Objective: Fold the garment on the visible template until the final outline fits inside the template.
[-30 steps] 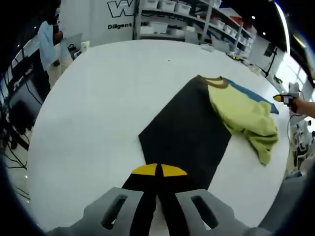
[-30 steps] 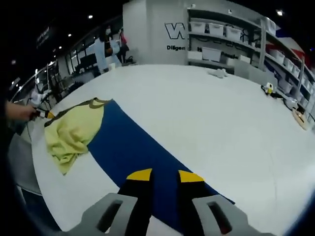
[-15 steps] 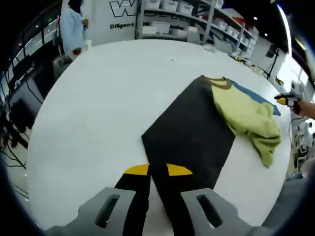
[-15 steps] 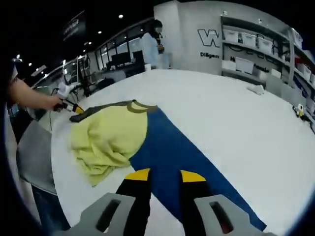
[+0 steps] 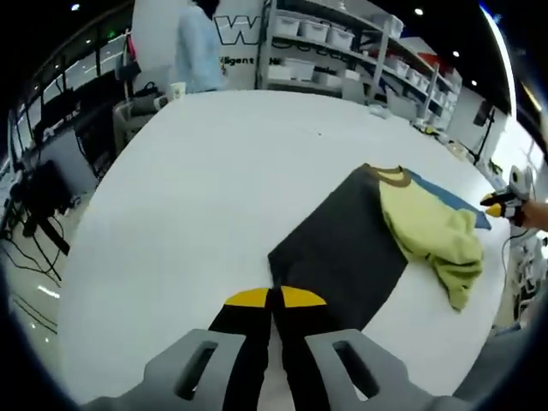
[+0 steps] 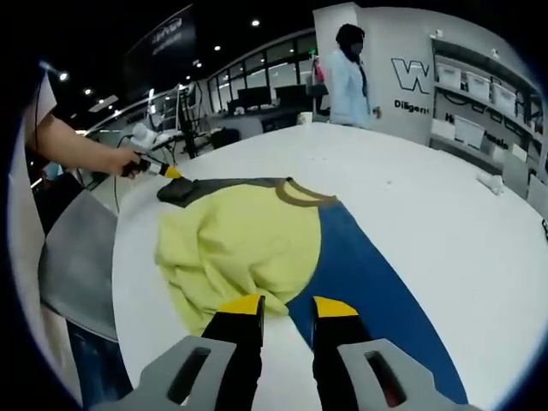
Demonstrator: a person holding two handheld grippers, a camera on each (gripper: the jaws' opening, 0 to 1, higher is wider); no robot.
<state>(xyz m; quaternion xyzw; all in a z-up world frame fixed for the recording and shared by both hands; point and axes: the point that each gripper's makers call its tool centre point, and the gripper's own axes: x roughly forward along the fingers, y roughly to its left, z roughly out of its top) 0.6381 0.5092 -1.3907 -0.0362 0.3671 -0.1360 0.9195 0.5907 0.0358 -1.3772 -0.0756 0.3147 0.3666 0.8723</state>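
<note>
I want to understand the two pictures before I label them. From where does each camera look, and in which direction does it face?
Left gripper view: rides on the left gripper, above the white table, facing the dark template and yellow garment; its jaws are closed.
Right gripper view: rides on the right gripper, facing the yellow garment and blue template; jaws apart; a hand holds the other gripper.
Shared: garment, table, shelves.

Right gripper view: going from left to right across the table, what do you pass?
Hand holding the other gripper → dark mat corner → yellow garment → blue mat → bare white table.
</note>
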